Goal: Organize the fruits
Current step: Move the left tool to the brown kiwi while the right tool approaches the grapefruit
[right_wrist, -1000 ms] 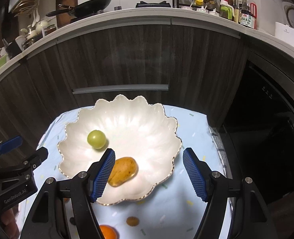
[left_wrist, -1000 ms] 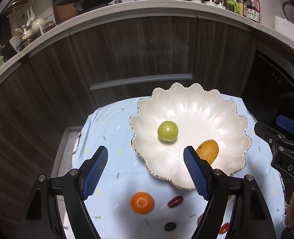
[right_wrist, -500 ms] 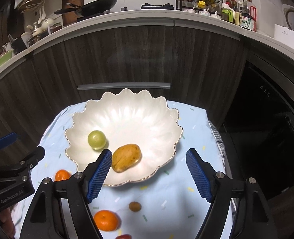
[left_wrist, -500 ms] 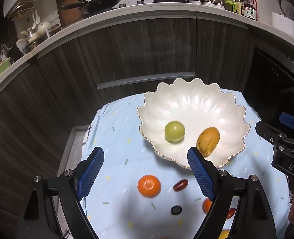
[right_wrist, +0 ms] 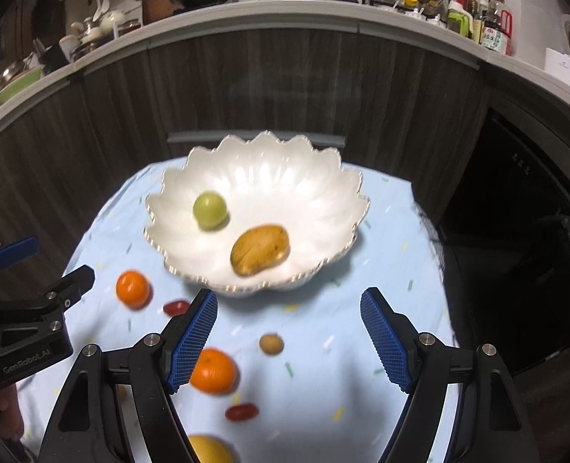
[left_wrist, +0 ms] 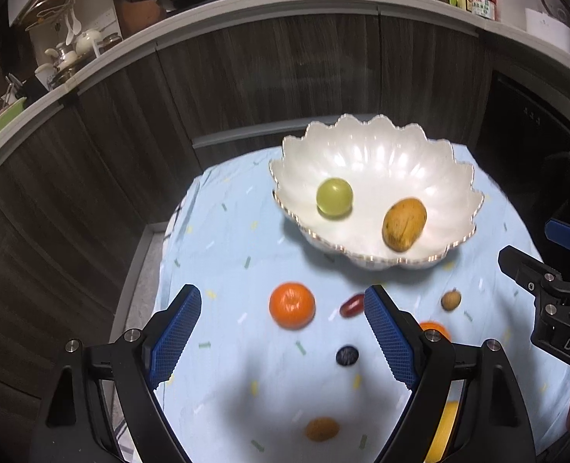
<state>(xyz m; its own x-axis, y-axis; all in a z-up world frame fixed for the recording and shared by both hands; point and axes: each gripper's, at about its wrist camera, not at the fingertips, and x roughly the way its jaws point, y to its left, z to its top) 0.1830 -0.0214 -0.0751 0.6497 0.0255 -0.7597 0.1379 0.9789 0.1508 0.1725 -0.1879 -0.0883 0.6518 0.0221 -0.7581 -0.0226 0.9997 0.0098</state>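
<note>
A white scalloped bowl (left_wrist: 381, 154) (right_wrist: 285, 169) on the light blue cloth holds a green round fruit (left_wrist: 334, 196) (right_wrist: 209, 209) and a yellow-brown mango (left_wrist: 403, 224) (right_wrist: 260, 249). Loose fruit lies in front of it: a mandarin (left_wrist: 292, 305) (right_wrist: 132, 288), a second mandarin (right_wrist: 212, 370), a red oval fruit (left_wrist: 351, 305), a dark one (left_wrist: 347, 355) and a small brown one (right_wrist: 271, 343). My left gripper (left_wrist: 283, 297) hangs open above the first mandarin, holding nothing. My right gripper (right_wrist: 289, 297) is open and bare above the cloth near the bowl's front rim.
A yellow fruit (right_wrist: 208, 449), another red fruit (right_wrist: 241, 411) and a brown fruit (left_wrist: 322, 429) lie at the near edge. Dark wooden cabinets (left_wrist: 285, 77) stand behind the small table, with a cluttered counter (right_wrist: 285, 11) above them. The floor drops away at left and right.
Both grippers have drawn back from the bowl toward the near side of the table, bringing more loose fruit into view. Both pairs of jaws stand slightly wider.
</note>
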